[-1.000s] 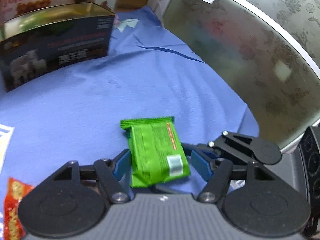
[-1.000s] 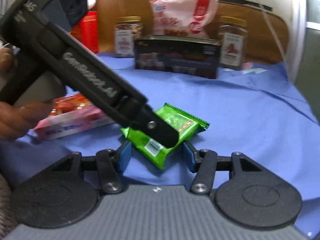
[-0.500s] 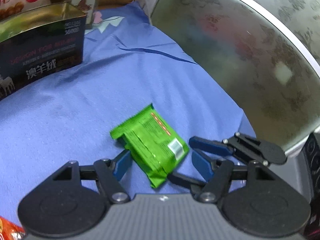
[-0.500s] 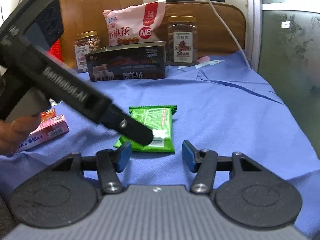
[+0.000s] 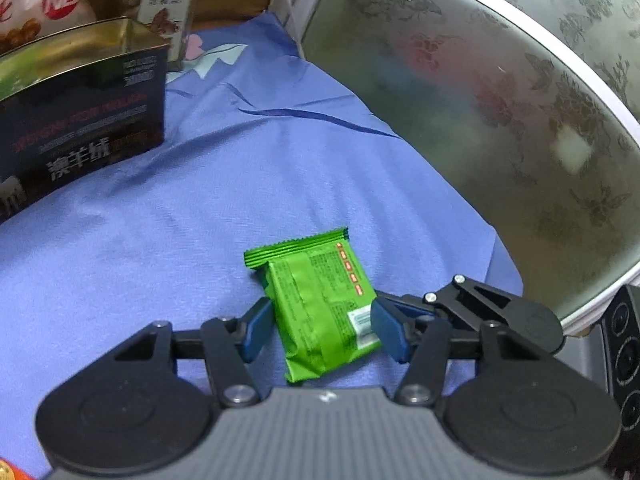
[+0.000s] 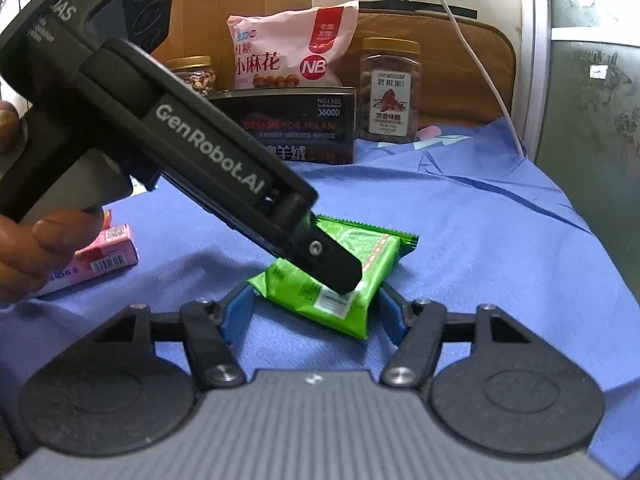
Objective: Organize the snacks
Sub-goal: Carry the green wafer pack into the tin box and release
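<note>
A green snack packet (image 5: 316,304) lies flat on the blue cloth (image 5: 180,220), barcode end toward me. My left gripper (image 5: 322,328) straddles it; its jaws are closing and both blue pads touch the packet's long sides. In the right wrist view the packet (image 6: 372,256) sits between the pads of my right gripper (image 6: 312,316), whose jaws are opening and stand just clear of it. The left gripper's finger (image 6: 336,268) reaches down over the packet from the upper left and hides its middle. A right gripper finger (image 5: 500,308) shows behind the left gripper's right pad.
An open dark tin box (image 6: 296,128) stands at the back of the cloth, with a pink snack bag (image 6: 292,52) and two nut jars (image 6: 390,92) behind it. A pink carton (image 6: 108,252) lies left, by a hand (image 6: 40,248). Patterned glass tabletop (image 5: 500,100) borders the cloth on the right.
The packet turned on the cloth and now sits squarely between the left pads, which have closed in onto its sides. The right jaws have spread a little wider around it.
</note>
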